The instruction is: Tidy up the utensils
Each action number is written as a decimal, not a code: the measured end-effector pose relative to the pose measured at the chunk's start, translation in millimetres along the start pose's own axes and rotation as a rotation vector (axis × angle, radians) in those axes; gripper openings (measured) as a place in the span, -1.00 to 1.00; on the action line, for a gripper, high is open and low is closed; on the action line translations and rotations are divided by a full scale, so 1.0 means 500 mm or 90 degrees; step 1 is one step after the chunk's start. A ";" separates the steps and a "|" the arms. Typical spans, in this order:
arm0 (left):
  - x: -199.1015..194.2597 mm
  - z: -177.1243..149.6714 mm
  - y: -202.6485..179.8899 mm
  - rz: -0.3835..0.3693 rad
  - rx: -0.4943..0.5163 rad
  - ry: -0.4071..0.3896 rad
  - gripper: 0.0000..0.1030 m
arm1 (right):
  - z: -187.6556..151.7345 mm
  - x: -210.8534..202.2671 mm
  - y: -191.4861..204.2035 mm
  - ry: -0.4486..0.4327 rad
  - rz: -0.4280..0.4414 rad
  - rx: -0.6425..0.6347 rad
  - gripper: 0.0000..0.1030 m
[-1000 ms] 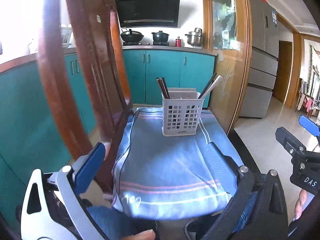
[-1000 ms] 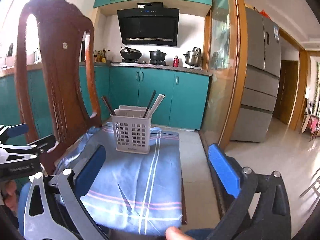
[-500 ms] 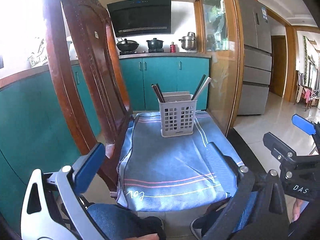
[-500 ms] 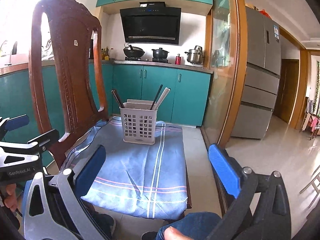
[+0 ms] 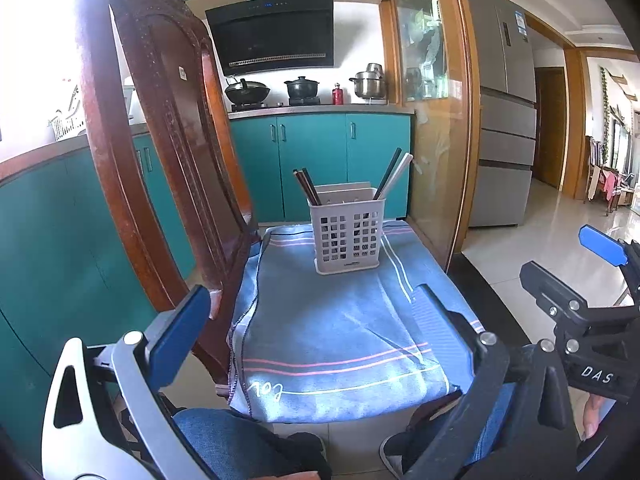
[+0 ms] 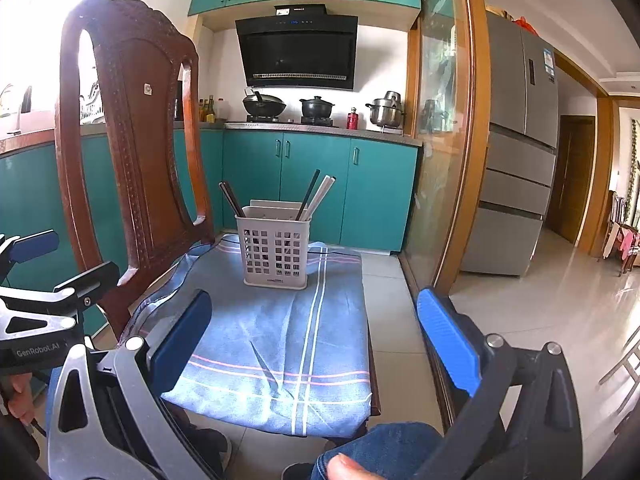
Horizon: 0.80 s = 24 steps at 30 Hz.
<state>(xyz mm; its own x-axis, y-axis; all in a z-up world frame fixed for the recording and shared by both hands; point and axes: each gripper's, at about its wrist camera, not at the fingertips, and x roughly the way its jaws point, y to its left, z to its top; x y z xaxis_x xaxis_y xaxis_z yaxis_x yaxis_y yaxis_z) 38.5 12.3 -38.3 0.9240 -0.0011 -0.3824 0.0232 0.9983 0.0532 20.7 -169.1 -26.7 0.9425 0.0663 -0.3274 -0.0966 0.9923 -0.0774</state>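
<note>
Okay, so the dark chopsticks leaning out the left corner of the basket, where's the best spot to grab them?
Grip the dark chopsticks on the bare length above the basket rim, coming from above and in front. They lean up and left, so tilt the fingers to match and close across the pair, then draw out along that slant. The right gripper looks open wide enough.

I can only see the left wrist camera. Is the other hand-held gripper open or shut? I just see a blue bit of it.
Observer: Open. In the right wrist view, the right hand-held gripper has its blue pads wide apart, with nothing between them.
Operator: What's hiding behind the big brown chair?
Observer: Several bottles stand on the counter, left of the wok.
Operator: Who's holding my gripper?
Observer: A person's fingers curl under the left hand-held gripper.
</note>
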 end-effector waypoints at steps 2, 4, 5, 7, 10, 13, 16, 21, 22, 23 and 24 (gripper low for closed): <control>-0.001 0.001 -0.001 -0.001 -0.001 0.001 0.94 | -0.001 0.000 0.000 0.001 0.000 -0.001 0.94; -0.001 0.000 -0.002 -0.002 0.000 0.002 0.94 | -0.002 0.001 0.004 0.001 -0.001 -0.002 0.94; -0.001 0.000 -0.003 -0.003 0.000 0.003 0.94 | -0.004 0.002 0.005 0.002 -0.002 -0.003 0.94; 0.000 0.000 -0.005 -0.006 0.003 0.004 0.94 | -0.003 0.001 0.009 0.002 -0.003 -0.003 0.94; 0.000 -0.001 -0.007 -0.008 0.005 0.005 0.94 | -0.004 0.002 0.011 0.003 -0.003 -0.003 0.94; 0.000 0.000 -0.007 -0.011 0.002 0.005 0.94 | -0.004 0.002 0.013 0.005 -0.003 -0.003 0.94; 0.001 0.000 -0.008 -0.012 0.000 0.006 0.94 | -0.005 0.004 0.016 0.006 -0.004 -0.004 0.94; 0.002 0.000 -0.009 -0.016 -0.001 0.006 0.94 | -0.006 0.004 0.016 0.007 -0.004 -0.004 0.94; 0.002 0.000 -0.010 -0.016 -0.001 0.005 0.94 | -0.006 0.004 0.016 0.007 -0.004 -0.004 0.94; 0.001 0.000 -0.010 -0.016 -0.001 0.005 0.94 | -0.006 0.004 0.016 0.007 -0.003 -0.004 0.94; 0.001 0.000 -0.010 -0.017 -0.002 0.005 0.94 | -0.007 0.005 0.016 0.008 -0.004 -0.004 0.94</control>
<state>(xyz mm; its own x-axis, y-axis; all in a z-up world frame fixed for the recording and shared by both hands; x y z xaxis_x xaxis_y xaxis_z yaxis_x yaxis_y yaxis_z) 39.0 7.2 -39.0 0.9203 -0.0280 -0.3902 0.0474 0.9981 0.0402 21.1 -161.4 -31.4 0.9392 0.0593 -0.3383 -0.0935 0.9919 -0.0856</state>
